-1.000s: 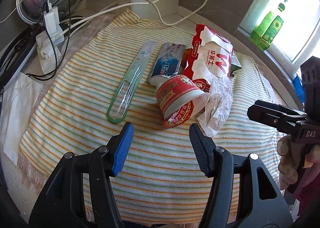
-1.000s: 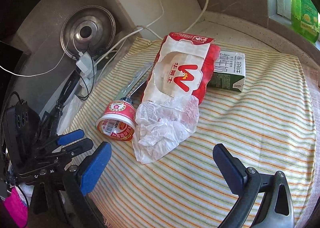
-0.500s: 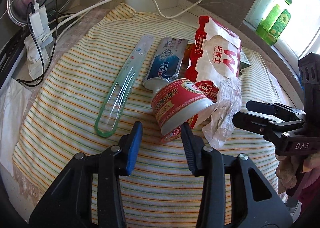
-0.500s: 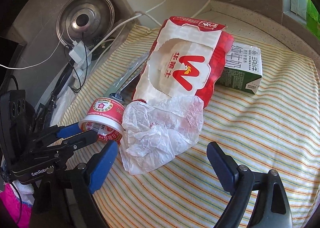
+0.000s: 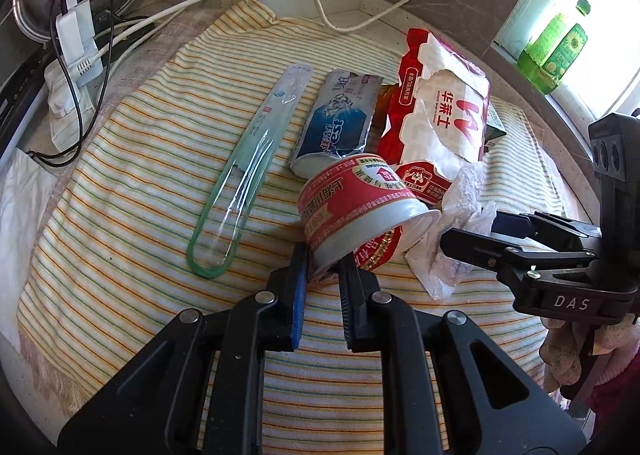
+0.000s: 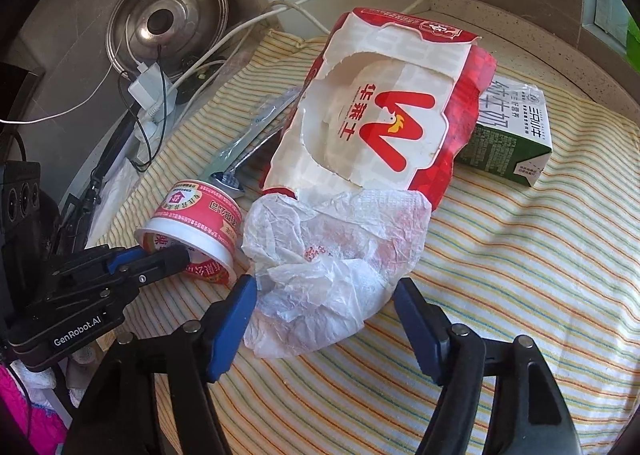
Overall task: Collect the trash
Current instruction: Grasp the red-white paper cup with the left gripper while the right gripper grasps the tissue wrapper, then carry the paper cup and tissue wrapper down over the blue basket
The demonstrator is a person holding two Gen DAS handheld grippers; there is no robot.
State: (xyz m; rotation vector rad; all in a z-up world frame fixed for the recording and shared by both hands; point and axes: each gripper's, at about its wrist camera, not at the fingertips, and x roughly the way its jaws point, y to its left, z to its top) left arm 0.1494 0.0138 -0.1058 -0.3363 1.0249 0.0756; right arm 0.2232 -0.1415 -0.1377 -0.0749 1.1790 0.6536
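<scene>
The left claw [image 5: 323,269] is clamped on the rim of the red-and-white cup [image 5: 352,211], which lies on its side on the striped cloth [image 5: 140,183] covering the worktop, its open mouth toward the claw; one finger sits inside the mouth, the other outside the wall. Just beyond the cup lie a flattened toothpaste tube [image 5: 338,123] and, off to the claw's left, a clear green-edged toothbrush package [image 5: 244,171].

The right claw [image 6: 324,299] is closing, its blue pads on either side of the near edge of the crumpled white wrapper [image 6: 332,255]; the left pad is touching the paper's edge, the right pad not yet pressing on it. Straight ahead of this claw, past the wrapper and touching it, is the torn red-and-white paper bag [image 6: 384,111], with a green milk carton [image 6: 512,135] just beside it on the right. The cup sits to this claw's left, close against the wrapper
</scene>
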